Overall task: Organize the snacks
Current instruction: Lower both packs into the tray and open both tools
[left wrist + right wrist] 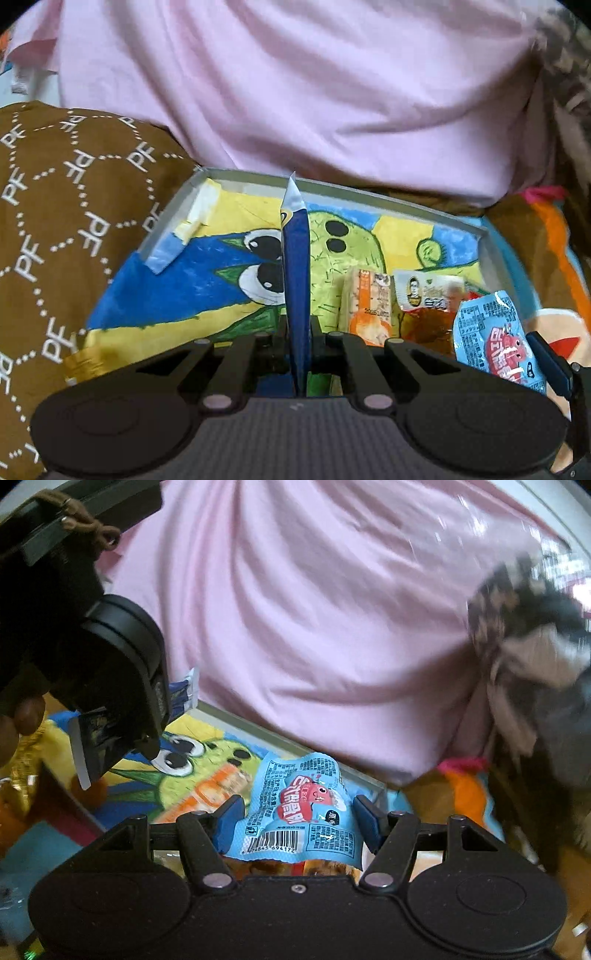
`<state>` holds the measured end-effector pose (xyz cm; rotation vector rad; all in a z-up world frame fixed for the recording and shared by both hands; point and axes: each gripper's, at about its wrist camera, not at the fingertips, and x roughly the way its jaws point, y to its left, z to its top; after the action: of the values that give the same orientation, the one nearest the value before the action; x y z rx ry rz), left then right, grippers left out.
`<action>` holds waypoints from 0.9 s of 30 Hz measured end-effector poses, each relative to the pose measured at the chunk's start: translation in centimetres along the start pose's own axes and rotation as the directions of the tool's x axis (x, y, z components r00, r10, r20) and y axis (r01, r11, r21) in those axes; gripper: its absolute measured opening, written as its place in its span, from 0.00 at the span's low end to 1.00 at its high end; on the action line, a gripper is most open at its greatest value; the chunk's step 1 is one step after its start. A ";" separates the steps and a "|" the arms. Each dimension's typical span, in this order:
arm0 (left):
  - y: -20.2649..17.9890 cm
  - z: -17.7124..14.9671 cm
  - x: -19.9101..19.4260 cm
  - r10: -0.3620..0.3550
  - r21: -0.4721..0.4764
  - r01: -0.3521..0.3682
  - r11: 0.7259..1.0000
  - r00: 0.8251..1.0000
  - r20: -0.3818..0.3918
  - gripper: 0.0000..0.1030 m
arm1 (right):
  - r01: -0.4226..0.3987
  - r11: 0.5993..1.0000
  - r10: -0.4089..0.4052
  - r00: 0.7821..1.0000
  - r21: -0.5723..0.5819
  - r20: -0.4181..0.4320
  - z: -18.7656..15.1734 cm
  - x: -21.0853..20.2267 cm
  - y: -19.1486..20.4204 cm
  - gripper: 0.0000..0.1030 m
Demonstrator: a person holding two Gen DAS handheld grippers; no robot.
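Note:
My left gripper [297, 332] is shut on a dark blue snack packet [295, 266], held edge-on and upright above a shallow tray [343, 186] with a painted cartoon floor. My right gripper [297, 814] is open; a light blue packet with a red cartoon [303, 808] lies between its blue pads [231, 819], over the tray's right side. The same light blue packet [495, 332] shows at right in the left wrist view. An orange packet [369, 306] and a packet with a face print [428, 291] lie in the tray. The left gripper's body [110, 686] fills the right view's left.
A pink cloth [314, 92] hangs behind the tray. A brown patterned cushion [55, 221] lies at left. Orange and blue fabric [465, 794] lies right of the tray. A gold wrapper [83, 363] sits by the tray's near left corner.

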<state>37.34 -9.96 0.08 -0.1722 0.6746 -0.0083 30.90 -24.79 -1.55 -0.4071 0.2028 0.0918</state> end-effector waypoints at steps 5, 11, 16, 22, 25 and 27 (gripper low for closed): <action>-0.7 -0.6 1.7 -0.003 0.020 0.003 1.000 1.000 -0.022 0.08 | -0.026 0.999 0.027 0.999 0.037 -0.037 -1.4 1.7 0.1 0.64; -0.8 -1.1 2.7 0.032 0.031 -0.031 0.999 0.999 -0.041 0.10 | -0.061 0.996 0.064 0.996 0.059 -0.055 -2.3 2.8 0.6 0.65; -0.3 -1.1 2.7 0.044 0.001 -0.044 0.999 0.998 -0.046 0.50 | -0.064 0.995 0.069 0.996 0.079 -0.056 -2.2 3.2 0.4 0.67; -0.2 -0.5 0.7 0.055 -0.033 -0.055 0.998 0.998 -0.004 0.73 | -0.083 0.991 0.086 0.996 0.106 -0.024 -2.0 2.5 -0.2 0.84; 0.2 -0.2 -1.1 0.049 -0.057 -0.047 0.997 0.998 0.032 0.86 | -0.068 0.993 0.069 0.998 0.097 -0.005 -1.5 1.7 -0.3 0.91; 0.3 0.1 -2.4 0.044 -0.061 -0.040 0.997 0.998 0.055 0.88 | -0.051 0.994 0.050 0.999 0.099 0.015 -0.9 1.0 -0.6 0.95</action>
<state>35.53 -9.46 1.57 -0.2148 0.6226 0.0569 31.75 -25.66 -2.39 -0.3027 0.2044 0.1334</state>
